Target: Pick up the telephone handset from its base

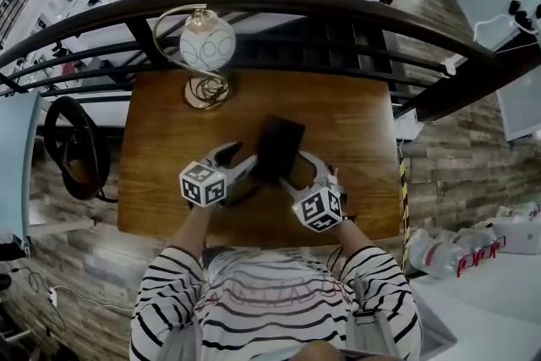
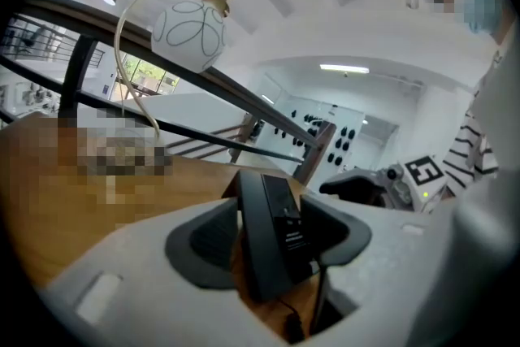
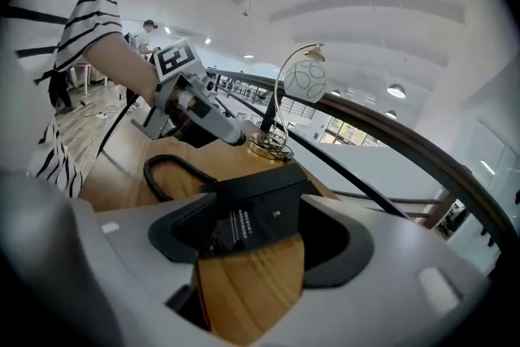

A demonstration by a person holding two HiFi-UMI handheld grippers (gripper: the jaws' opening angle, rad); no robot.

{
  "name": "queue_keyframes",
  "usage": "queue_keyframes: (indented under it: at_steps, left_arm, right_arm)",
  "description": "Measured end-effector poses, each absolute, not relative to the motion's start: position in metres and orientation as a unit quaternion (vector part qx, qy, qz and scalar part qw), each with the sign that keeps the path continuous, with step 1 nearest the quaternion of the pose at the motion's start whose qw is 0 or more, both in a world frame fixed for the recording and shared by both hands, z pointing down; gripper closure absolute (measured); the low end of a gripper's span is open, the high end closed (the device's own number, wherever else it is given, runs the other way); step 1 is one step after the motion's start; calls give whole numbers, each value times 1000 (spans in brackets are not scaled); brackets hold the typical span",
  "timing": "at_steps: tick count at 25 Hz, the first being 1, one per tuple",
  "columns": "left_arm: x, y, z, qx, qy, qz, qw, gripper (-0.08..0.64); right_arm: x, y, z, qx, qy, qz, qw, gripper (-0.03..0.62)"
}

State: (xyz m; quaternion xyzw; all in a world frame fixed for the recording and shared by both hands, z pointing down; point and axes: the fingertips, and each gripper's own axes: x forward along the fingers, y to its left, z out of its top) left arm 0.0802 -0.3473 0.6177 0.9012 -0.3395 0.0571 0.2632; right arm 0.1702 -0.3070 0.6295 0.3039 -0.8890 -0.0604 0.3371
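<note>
Telephone [image 1: 279,146] stood black and close by the lamp [image 1: 207,45], left gripper [image 1: 241,161] and right gripper [image 1: 297,172] flanked it, jaws spread (neither clamping).

On my feed the left gripper [image 2: 272,233] and right gripper [image 3: 260,236] are pale grey with black pads [image 2: 203,244]. Each marker cube [image 1: 203,183] is white with black squares. Between the jaws sits a matt black telephone [image 1: 279,146] with small white print, and its coiled cord [image 3: 166,173] is black too. Beneath the tools the table [image 1: 169,123] is warm orange-brown with wood grain. Beyond the tips, the lamp [image 1: 207,42] has a white globe with thin grey loops and a brass-gold hoop. Behind the tools, the sleeves [image 1: 169,300] are striped black and white.
</note>
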Motion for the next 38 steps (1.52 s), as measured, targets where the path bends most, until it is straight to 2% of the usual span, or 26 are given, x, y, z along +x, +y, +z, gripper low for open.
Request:
queue_keyframes:
  at_steps: [11, 24, 28, 38]
  left_arm:
    - [109, -381, 665, 895, -303, 79, 317, 310]
    - [134, -389, 689, 889, -245, 116, 370, 307]
    - [132, -388, 688, 884, -235, 107, 389, 402]
    - [127, -387, 684, 878, -216, 118, 411, 451]
  right_arm:
    - [165, -317, 675, 264, -891, -67, 363, 225]
    - [169, -324, 690, 258, -886, -86, 375, 221]
    - [167, -326, 692, 256, -888, -84, 373, 216]
    - [167, -328, 693, 252, -894, -87, 360, 213]
